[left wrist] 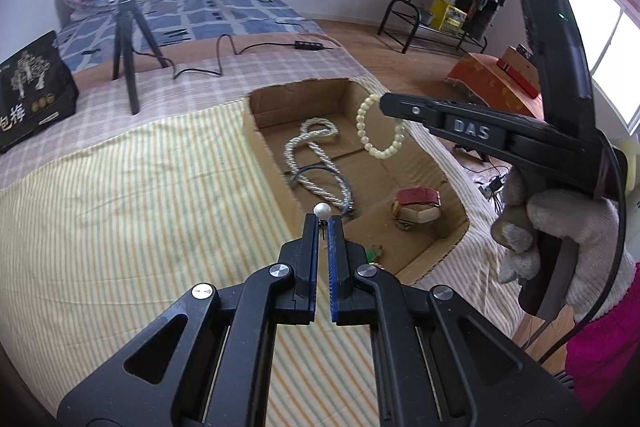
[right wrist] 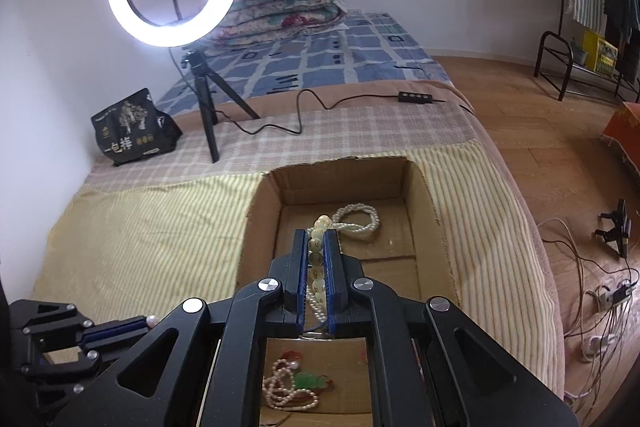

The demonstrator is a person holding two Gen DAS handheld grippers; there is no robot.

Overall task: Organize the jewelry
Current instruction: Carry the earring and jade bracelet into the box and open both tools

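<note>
My left gripper (left wrist: 323,221) is shut on a pearl stud earring (left wrist: 321,210), held at the near-left rim of the cardboard box (left wrist: 262,143). My right gripper (left wrist: 383,101) is shut on a cream bead bracelet (left wrist: 380,131) that hangs over the box; in the right wrist view the bracelet (right wrist: 318,245) sits between the fingers of the right gripper (right wrist: 316,233). In the box lie a long pearl necklace (left wrist: 316,163), a red-strapped watch (left wrist: 418,201) and a green pendant (right wrist: 306,381). The left gripper (right wrist: 150,321) shows at the lower left of the right wrist view.
The box (right wrist: 260,211) sits sunk into a striped yellow cloth (left wrist: 120,195) on a bed. A ring light on a tripod (right wrist: 208,99), its cable and a black bag (right wrist: 134,127) stand behind it. The bed's edge and wooden floor (right wrist: 560,167) are to the right.
</note>
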